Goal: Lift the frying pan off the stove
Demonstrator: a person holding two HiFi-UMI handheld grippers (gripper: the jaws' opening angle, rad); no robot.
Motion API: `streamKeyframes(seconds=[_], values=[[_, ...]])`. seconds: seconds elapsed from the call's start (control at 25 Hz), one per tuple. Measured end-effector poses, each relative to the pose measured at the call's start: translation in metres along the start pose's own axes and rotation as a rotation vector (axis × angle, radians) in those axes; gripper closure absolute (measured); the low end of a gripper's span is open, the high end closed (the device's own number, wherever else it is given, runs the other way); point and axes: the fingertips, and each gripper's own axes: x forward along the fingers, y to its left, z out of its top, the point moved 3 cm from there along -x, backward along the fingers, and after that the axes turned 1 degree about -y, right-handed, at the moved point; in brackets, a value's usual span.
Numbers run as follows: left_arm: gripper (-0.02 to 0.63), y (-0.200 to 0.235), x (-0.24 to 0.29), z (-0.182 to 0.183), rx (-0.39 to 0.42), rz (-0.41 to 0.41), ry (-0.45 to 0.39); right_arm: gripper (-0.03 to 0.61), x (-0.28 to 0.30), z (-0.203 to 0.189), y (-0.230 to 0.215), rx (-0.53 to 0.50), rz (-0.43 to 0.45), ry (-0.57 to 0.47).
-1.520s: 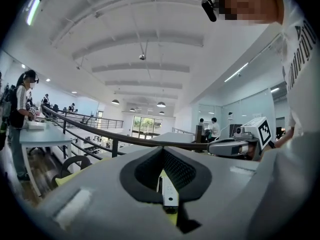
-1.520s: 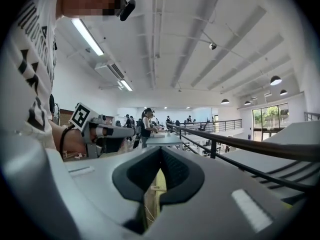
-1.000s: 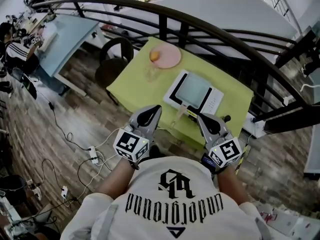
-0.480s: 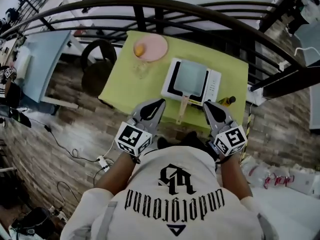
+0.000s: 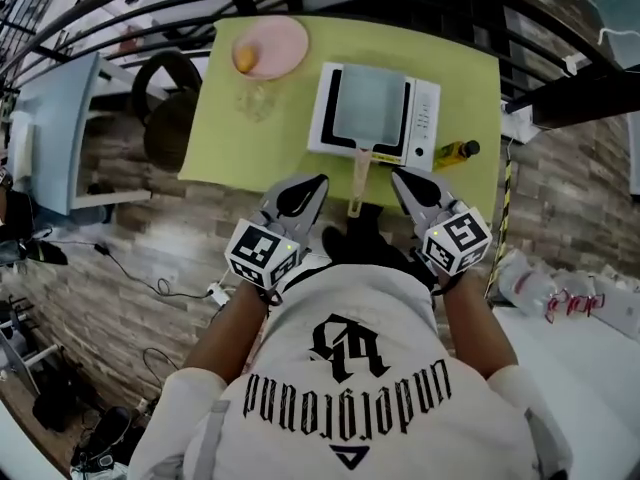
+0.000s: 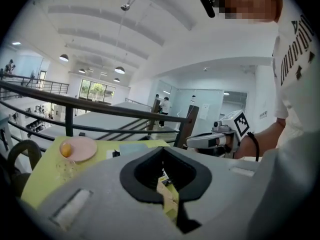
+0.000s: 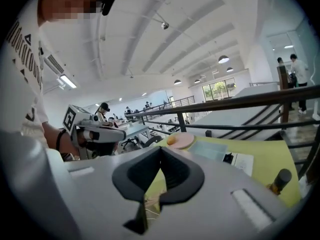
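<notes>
So the frying pan is still parked flat on the white stove, upper middle of the head view, with its handle poking down toward the near edge of the table. What's changed over the last second is basically the person's position: the table used to sit off at an angle further up the frame, and now it's squared up and much closer, so they've walked right up to it. The left gripper and right gripper sit either side of the handle, near it but not touching, and both have their jaws clenched together on nothing, same as a second ago. My read is the approach is done and the actual grab hasn't started; a jaw pair has to spread before it can take that handle. The table has a yellow-green cloth, with a pink plate carrying an orange fruit at upper left, a clear glass just below it, and a small yellow bottle beside the stove's lower right corner. Beyond that there's a black chair at the left, a dark railing behind the table, plank flooring with cables, and a big bright hall with hanging lamps.
</notes>
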Motion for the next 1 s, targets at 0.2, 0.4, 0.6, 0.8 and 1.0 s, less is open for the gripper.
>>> streamKeyframes(seconds=[0.2, 0.4, 0.6, 0.8, 1.0], values=[[0.607, 0.002, 0.024, -0.041, -0.072, -0.047, 0.09, 0.575, 0.016, -0.03, -0.014, 0.115, 0.03, 0.043], [0.566, 0.001, 0.042, -0.076, -0.122, -0.09, 0.176, 0.562, 0.033, -0.062, -0.021, 0.251, 0.065, 0.098], [0.501, 0.003, 0.056, -0.111, -0.183, -0.129, 0.265, 0.469, 0.051, -0.087, -0.029, 0.356, 0.093, 0.151], [0.371, -0.001, 0.071, -0.144, -0.285, -0.196, 0.359, 0.407, 0.068, -0.109, -0.043, 0.482, 0.115, 0.189], [0.304, 0.0, 0.084, -0.167, -0.408, -0.251, 0.391, 0.348, 0.083, -0.132, -0.052, 0.605, 0.156, 0.224]])
